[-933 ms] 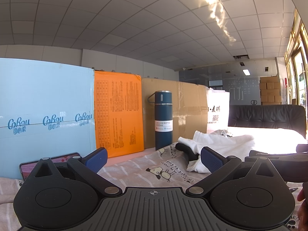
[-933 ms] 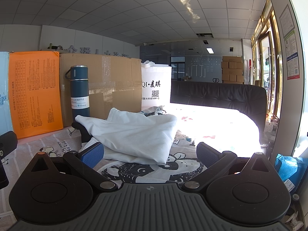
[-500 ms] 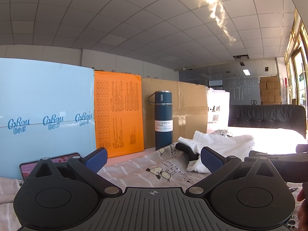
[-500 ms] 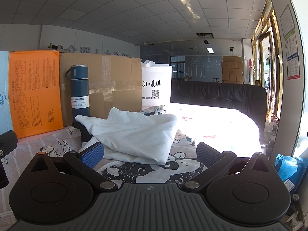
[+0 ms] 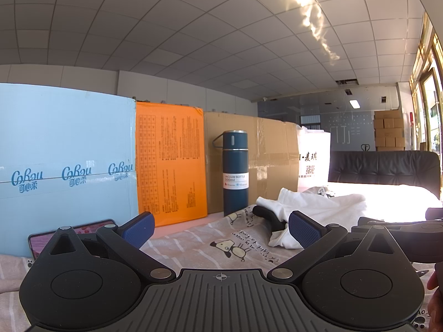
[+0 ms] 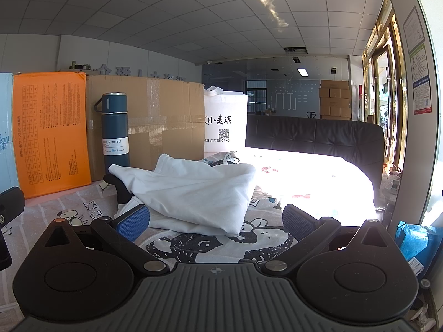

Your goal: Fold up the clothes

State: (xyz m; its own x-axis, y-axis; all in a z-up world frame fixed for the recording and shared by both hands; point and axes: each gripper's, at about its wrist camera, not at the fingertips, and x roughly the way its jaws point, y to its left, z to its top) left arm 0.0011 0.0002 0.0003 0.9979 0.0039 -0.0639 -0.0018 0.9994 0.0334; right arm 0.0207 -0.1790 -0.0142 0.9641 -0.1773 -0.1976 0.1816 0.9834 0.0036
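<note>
A crumpled white garment (image 6: 191, 193) with a black part at its left end lies on the cartoon-print sheet (image 6: 83, 210); it also shows in the left wrist view (image 5: 313, 210). My right gripper (image 6: 216, 221) is open and empty, low over the sheet, just in front of the garment. My left gripper (image 5: 218, 227) is open and empty, to the left of the garment, its right fingertip (image 5: 303, 228) in front of the garment's near edge.
A dark blue vacuum bottle (image 5: 235, 173) stands behind the garment against a cardboard box (image 5: 265, 163). An orange box (image 5: 170, 163), a light blue box (image 5: 66, 163) and a white bag (image 6: 225, 127) line the back. A phone (image 5: 69, 235) lies at left. Black sofa (image 6: 313, 135) beyond.
</note>
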